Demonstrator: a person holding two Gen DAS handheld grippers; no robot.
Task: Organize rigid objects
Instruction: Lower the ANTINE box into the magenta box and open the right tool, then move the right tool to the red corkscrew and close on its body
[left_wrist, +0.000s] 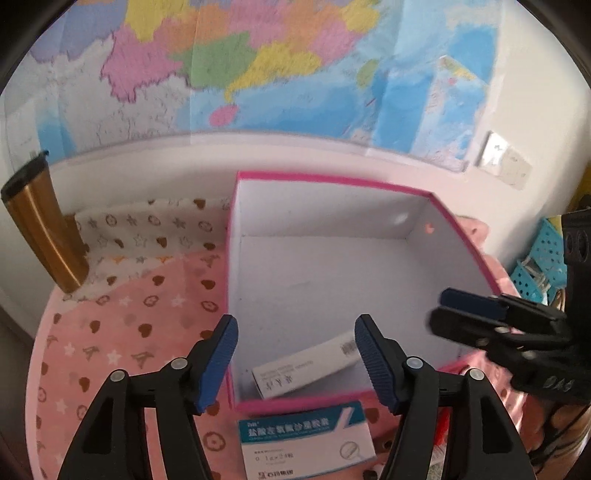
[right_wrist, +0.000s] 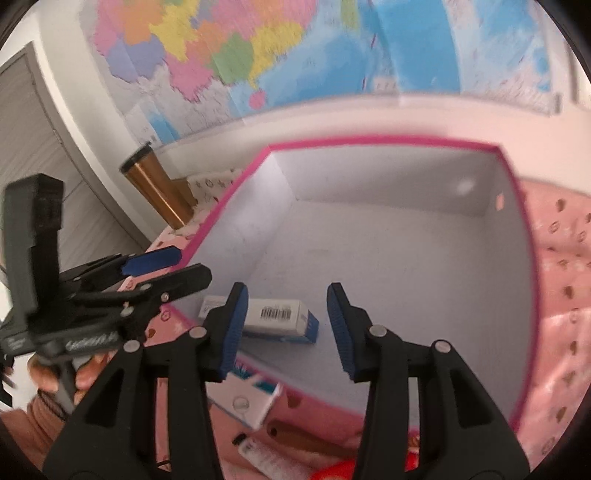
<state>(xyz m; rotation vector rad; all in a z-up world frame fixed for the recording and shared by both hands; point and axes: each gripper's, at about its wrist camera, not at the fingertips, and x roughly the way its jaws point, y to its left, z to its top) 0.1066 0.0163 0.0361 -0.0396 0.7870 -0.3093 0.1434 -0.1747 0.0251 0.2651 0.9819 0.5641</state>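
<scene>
Behind everything hangs a coloured wall map (left_wrist: 258, 66), and under it a pink patterned cloth (left_wrist: 122, 325) covers the surface I work over. My left claw (left_wrist: 295, 363) is released, jaws wide and gripping nothing; my right claw (right_wrist: 286, 330) is released too, equally empty, and it hovers over the near part of the pink-rimmed box (left_wrist: 436, 195). One white carton (right_wrist: 275, 314) already lies flat on the box floor, just ahead of my right claw and close against the near wall. The teal-and-white carton (left_wrist: 306, 439) lies on the cloth just below my left claw, its far edge touching or nearly touching the outside of that wall. I judge it light, stiff cardboard with smooth printed faces, likely to dent if squeezed hard, so I would pinch it across its short width on the two long edges, gently. The near wall stands between it and the box floor, so it must be lifted clear of the rim first. Inside, the floor beyond the white carton is bare and roomy. To my left claw's far left a gold tumbler (left_wrist: 40, 229) stands well apart; beneath my right claw lie a white tube (right_wrist: 262, 456) and something red (right_wrist: 336, 472), too cut off to name.
</scene>
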